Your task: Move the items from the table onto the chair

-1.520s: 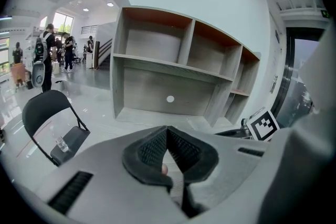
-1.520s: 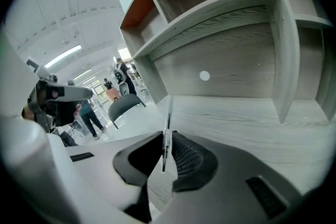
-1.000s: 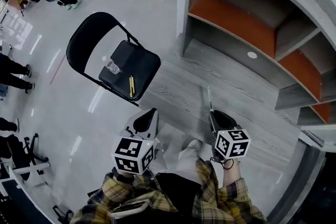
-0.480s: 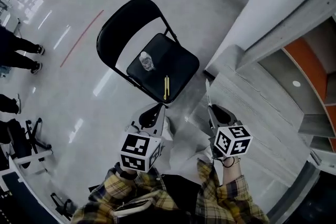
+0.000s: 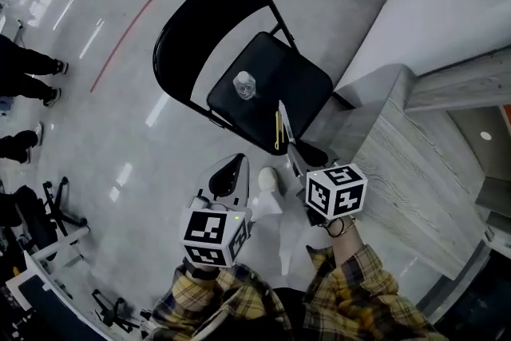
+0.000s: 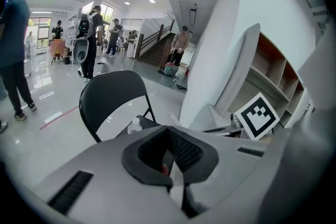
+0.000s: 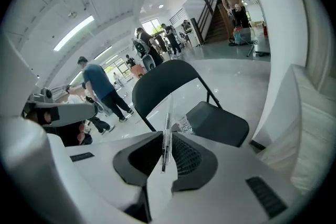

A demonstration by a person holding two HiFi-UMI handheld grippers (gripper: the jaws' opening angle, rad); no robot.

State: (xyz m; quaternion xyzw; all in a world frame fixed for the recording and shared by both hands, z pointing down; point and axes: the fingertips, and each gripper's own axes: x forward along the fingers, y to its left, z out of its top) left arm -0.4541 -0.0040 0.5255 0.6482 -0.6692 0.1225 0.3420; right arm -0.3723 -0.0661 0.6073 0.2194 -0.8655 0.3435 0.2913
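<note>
The black folding chair stands on the shiny floor, at 12 o'clock from the person's two grippers. On its seat sit a small clear bottle and a yellow pen. The yellow pen is at 5 o'clock from the bottle, near the front edge.

The right gripper is pinching a thin see-through pen. The pen sticks out past the jaws toward 12 o'clock. From above, its tip shows against the front of the seat, just beside the yellow pen.

The left gripper is at 9 o'clock from the right one, over the floor in front of the chair. Its jaws are squeezed together, and I see nothing held in them.

A grey wooden step lies at 3 o'clock from the chair. Some people stand well apart from it, out at 9 o'clock.
</note>
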